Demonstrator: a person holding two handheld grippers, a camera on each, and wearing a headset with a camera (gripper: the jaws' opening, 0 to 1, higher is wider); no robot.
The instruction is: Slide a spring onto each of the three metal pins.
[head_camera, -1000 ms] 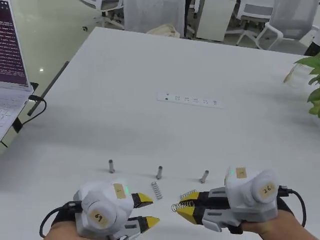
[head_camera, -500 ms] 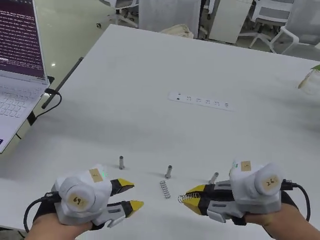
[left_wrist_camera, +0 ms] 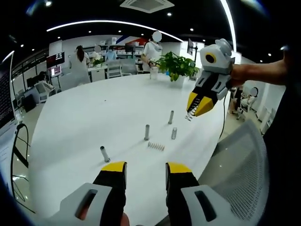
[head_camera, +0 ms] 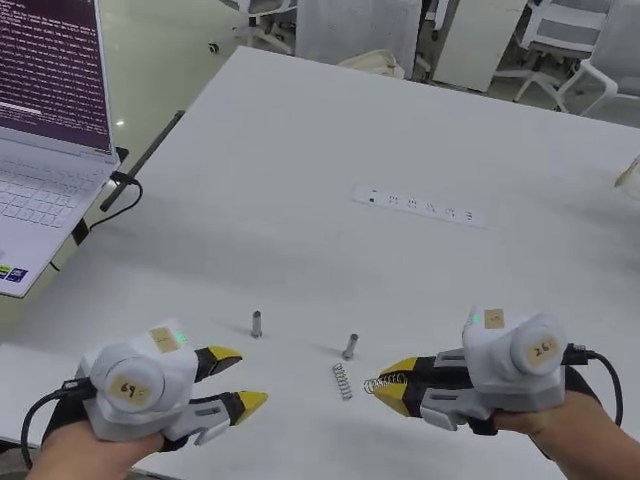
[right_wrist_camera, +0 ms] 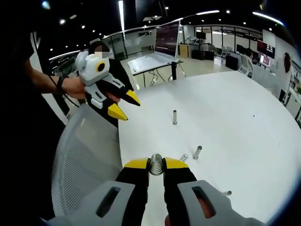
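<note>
Pinching spring by one end, right gripper hovers near middle pin, coil sticking out free (likely so open end can drop over pin). Left gripper spread, empty, held aside. Second spring lies on table near same pin.

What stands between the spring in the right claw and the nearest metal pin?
Nothing visible blocks it. The right claw holds the spring in the air just short of the nearest pin; a loose spring lies flat on the table beside that path.
</note>
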